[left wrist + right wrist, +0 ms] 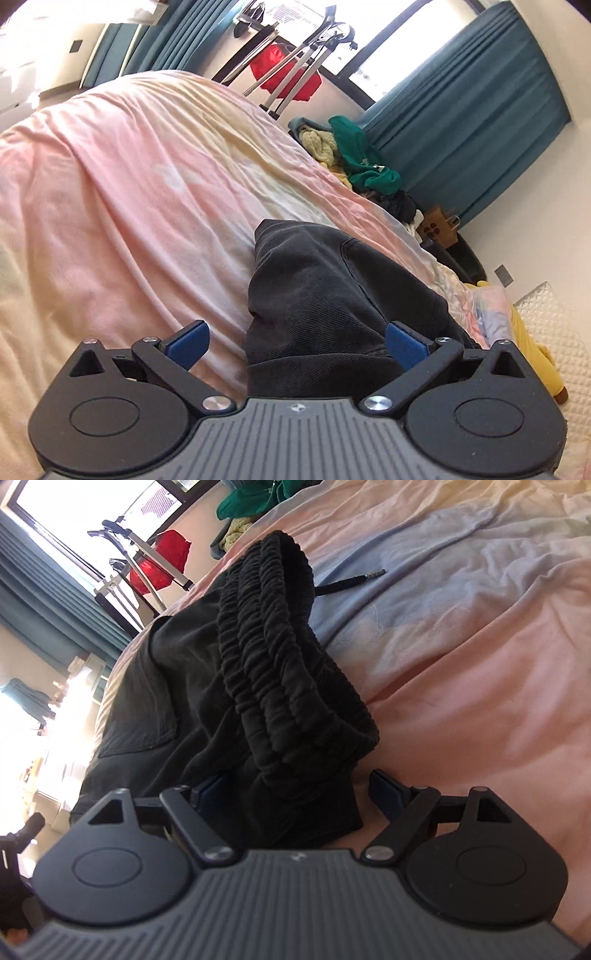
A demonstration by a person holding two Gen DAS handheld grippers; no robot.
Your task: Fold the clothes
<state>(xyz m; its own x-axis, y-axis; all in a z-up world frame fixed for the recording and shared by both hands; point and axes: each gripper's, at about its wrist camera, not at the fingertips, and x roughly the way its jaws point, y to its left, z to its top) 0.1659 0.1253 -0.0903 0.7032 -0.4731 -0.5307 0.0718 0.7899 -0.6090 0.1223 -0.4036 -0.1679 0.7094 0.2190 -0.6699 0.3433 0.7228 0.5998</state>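
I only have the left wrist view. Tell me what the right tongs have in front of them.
Observer: The right tongs are open, with the black shorts' bunched elastic waistband rising between the blue pads.
Operator: Report any loose cord.
Observer: A black drawstring with a metal tip trails from the waistband onto the bedsheet.
Operator: Give me the fabric side facing up there.
Observer: A stitched patch pocket shows on the flat part left of the waistband.
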